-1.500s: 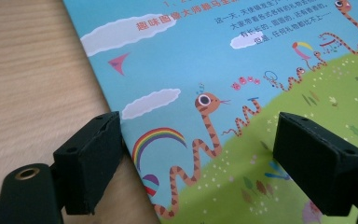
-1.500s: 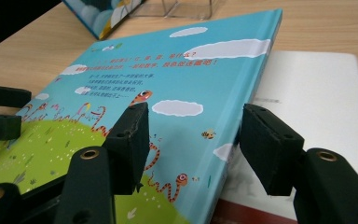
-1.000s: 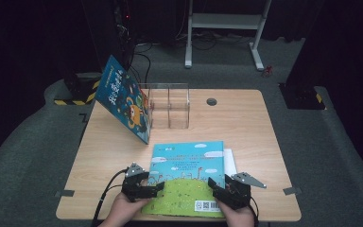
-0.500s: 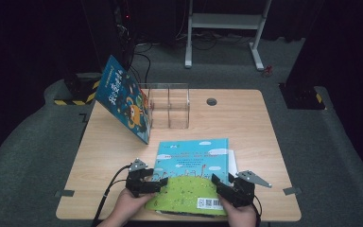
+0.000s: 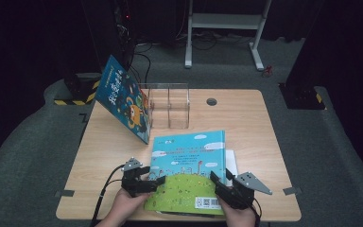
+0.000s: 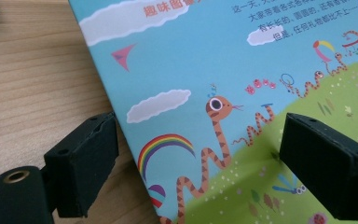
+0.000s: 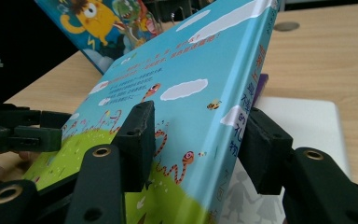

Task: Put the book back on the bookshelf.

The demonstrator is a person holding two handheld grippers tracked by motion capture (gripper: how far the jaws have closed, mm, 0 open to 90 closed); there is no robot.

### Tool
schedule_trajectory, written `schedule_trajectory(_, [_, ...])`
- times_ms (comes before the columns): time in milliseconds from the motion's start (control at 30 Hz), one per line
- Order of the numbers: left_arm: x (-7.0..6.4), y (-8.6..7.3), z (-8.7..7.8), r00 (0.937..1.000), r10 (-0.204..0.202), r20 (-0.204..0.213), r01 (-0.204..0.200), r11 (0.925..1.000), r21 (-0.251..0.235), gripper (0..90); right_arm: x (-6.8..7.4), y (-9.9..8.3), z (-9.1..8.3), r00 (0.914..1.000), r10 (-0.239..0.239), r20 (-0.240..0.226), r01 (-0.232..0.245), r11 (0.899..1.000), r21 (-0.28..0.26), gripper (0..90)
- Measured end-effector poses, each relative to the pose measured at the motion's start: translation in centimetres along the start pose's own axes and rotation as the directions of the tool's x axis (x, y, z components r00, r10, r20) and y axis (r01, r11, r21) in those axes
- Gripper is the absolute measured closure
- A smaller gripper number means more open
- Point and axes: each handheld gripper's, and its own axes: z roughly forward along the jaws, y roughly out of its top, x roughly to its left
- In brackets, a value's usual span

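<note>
Right now the person's two hands sit at the near edge of the light wooden counter [image 5: 246,118], each with a black hand-held gripper on either side of a large hardcover picture book with a sky-blue and grass-green cover [image 5: 189,165]. The book lies near the front middle of the counter, on top of a white flat thing [image 7: 303,116] that peeks out along its right side.

The left hand-held gripper [image 5: 155,182] is at the book's lower left edge. In the left gripper view its jaws stand wide apart, one over bare wood and the other over the green part of the cover, with the book's edge running between them; neither jaw presses on it.

The right hand-held gripper [image 7: 198,140] is at the lower right corner. In the right gripper view its jaws straddle the spine side, one against the cover and one against the spine with its printed characters, and that side of the book is tilted up off the white thing beneath.

Farther back, a second picture book with a blue cover and an orange monster [image 5: 125,97] leans tilted against the left end of a clear acrylic divided rack [image 5: 170,106].
</note>
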Motion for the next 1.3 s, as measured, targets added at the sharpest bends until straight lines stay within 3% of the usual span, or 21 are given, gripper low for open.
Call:
schedule_trajectory(67, [0.3,-0.1,-0.2,0.9998,-0.016,0.014,0.016,0.9999,0.004,11.8,0.2,0.0,-0.1,0.9999,-0.013,-0.006,0.013,1.0,-0.01,49.2])
schedule_trajectory(133, [0.6,-0.1,-0.3,0.9974,-0.059,0.041,0.059,0.9982,0.008,11.7,0.5,0.0,-0.1,0.9995,-0.029,-0.008,0.029,0.999,-0.022,49.3])
schedule_trajectory(333, [0.7,0.1,-0.3,0.9923,-0.091,0.085,0.09,0.9959,0.006,9.9,1.0,0.3,-0.4,0.9975,-0.069,-0.015,0.068,0.996,-0.054,49.5])
schedule_trajectory(500, [0.4,0.7,-0.9,0.9962,-0.056,0.068,0.057,0.998,-0.024,10.6,1.5,0.6,-0.6,0.9925,-0.122,-0.015,0.12,0.988,-0.099,49.6])
schedule_trajectory(667, [0.0,1.6,-1.6,0.999,0.006,0.043,-0.002,0.9964,-0.085,10.7,2.4,1.1,-1.1,0.977,-0.213,0.004,0.21,0.96,-0.184,49.8])
schedule_trajectory(733, [-0.1,1.6,-1.7,0.9992,0.021,0.035,-0.016,0.9926,-0.121,10.8,2.6,1.4,-1.3,0.9661,-0.258,0.014,0.254,0.941,-0.221,49.8])
schedule_trajectory(833, [-0.2,1.4,-1.7,0.9986,0.049,0.019,-0.044,0.9807,-0.19,10.8,2.8,1.7,-1.4,0.9549,-0.296,0.026,0.293,0.923,-0.249,49.9])
schedule_trajectory(900, [-0.4,1.2,-1.7,0.9968,0.079,-0.006,-0.078,0.9669,-0.243,11.1,2.6,1.9,-1.2,0.9568,-0.289,0.03,0.288,0.926,-0.243,50.0])
schedule_trajectory(1000, [-0.3,0.9,-1.4,0.996,0.089,-0.001,-0.086,0.9594,-0.269,11.7,2.3,1.8,-1.2,0.9576,-0.287,0.03,0.285,0.925,-0.251,50.3])
schedule_trajectory(1167, [-0.7,0.5,-1.3,0.9913,0.13,-0.018,-0.129,0.9427,-0.308,11.6,1.4,1.5,-1.6,0.9672,-0.253,-0.017,0.242,0.94,-0.239,52.5])
schedule_trajectory(1300, [-0.9,1.4,-0.6,0.9897,0.142,-0.019,-0.141,0.9394,-0.313,11.9,1.0,1.7,-1.8,0.9636,-0.267,-0.012,0.256,0.934,-0.249,53.4])
